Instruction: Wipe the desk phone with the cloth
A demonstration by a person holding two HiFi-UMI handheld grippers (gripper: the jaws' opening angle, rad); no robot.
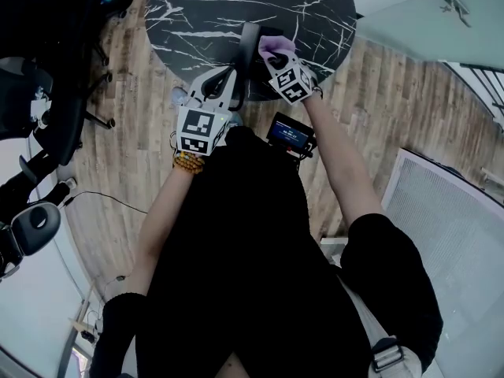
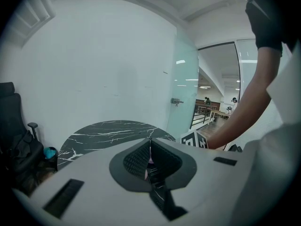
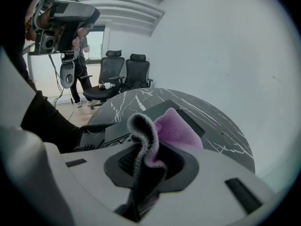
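On the round black marble table (image 1: pixel 236 6) stands the dark desk phone (image 1: pixel 250 46). In the right gripper view its black body (image 3: pixel 141 119) and coiled cord (image 3: pixel 94 132) lie just beyond the jaws. My right gripper (image 1: pixel 273 57) is shut on a purple cloth (image 1: pixel 276 46), which bulges out between the jaws (image 3: pixel 176 128) and hangs over the phone. My left gripper (image 1: pixel 231 73) hovers at the table's near edge, left of the phone. Its pads (image 2: pixel 136 159) meet at the tips and I see nothing held; beyond them is only the table top (image 2: pixel 113 131).
Black office chairs (image 1: pixel 47 93) stand left of the table, and two more (image 3: pixel 124 72) stand at the far side near a standing person (image 3: pixel 77 74). A glass door (image 2: pixel 183 93) is right of the table. A small screen device (image 1: pixel 291 135) hangs at my waist.
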